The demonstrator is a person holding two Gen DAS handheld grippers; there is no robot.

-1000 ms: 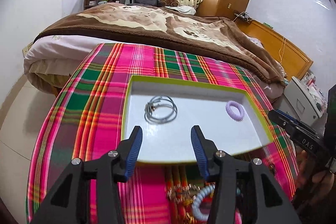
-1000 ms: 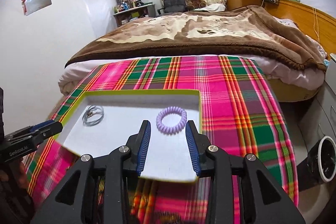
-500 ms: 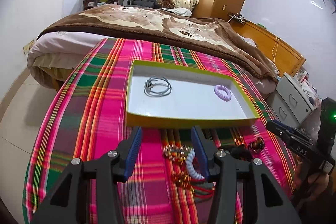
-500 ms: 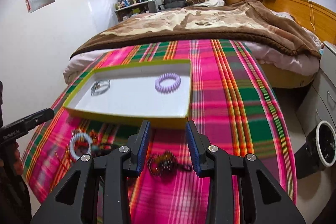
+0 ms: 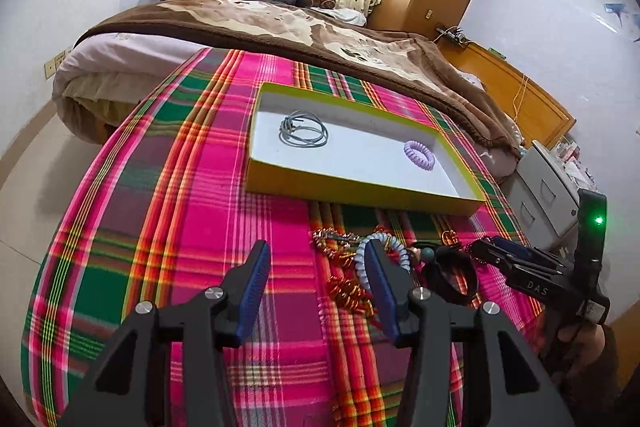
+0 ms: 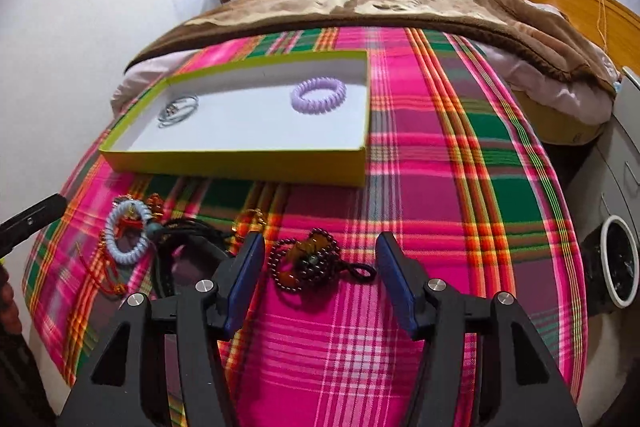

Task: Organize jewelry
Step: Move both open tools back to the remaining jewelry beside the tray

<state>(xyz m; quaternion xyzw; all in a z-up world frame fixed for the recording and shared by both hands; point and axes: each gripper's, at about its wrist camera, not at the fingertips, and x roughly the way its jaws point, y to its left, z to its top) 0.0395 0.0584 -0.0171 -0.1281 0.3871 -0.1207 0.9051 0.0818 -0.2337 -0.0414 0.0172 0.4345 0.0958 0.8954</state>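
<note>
Right wrist view puts the bead bracelet (image 6: 310, 265) squarely between your right gripper (image 6: 320, 277) fingers, which stand wide and empty, so this looks like the next pick. Come straight down, straddle the dense part of the beads and not the loose cord loop, and close gently so the strand bunches without rolling out. Then lift clear of the tray (image 6: 240, 163) wall and set it on bare white floor between the grey cord (image 6: 178, 109) and the purple coil (image 6: 319, 95). Your left gripper (image 5: 316, 279) is also wide and empty, over the cloth (image 5: 192, 227) near the blue coil (image 5: 382, 259) in the heap along the tray's near edge. Compared with a second ago, both grippers have drawn back from over the tray, and the heap has come into sight.
</note>
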